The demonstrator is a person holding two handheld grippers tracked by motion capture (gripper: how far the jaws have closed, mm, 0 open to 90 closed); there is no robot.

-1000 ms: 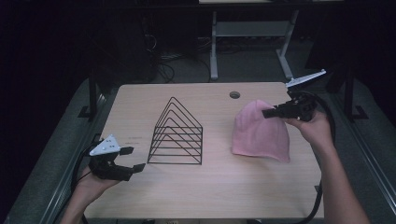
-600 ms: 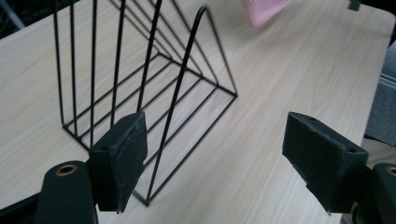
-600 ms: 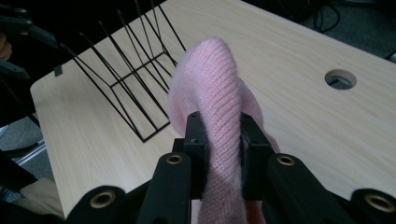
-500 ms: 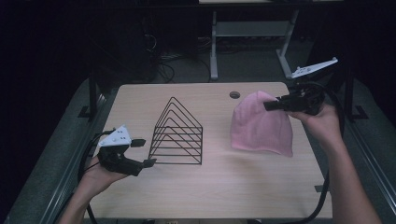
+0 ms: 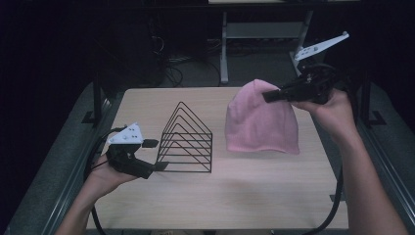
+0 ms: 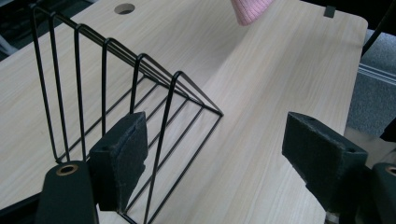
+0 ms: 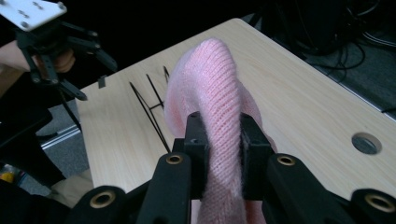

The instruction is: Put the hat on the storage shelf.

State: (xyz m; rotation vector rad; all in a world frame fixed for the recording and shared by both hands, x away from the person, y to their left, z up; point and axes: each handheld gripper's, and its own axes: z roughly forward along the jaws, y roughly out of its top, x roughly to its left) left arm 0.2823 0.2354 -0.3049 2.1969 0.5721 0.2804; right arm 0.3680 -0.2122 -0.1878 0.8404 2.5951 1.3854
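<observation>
My right hand-held gripper (image 5: 272, 95) is pinching the crown of the pink knitted beanie (image 5: 262, 122), its jaws pressed together on a fold of the knit; the beanie hangs down from the jaws, its lower edge at or just above the worktop (image 5: 235, 196), I cannot tell which. My left hand-held gripper (image 5: 154, 154) is spread wide, jaws well apart and holding nothing, low over the worktop. Just ahead of its jaws stands the black wire file rack (image 5: 188, 142), with one pad (image 6: 119, 163) right beside the rack's nearest wire hoop. The beanie lies well beyond the rack from that gripper.
</observation>
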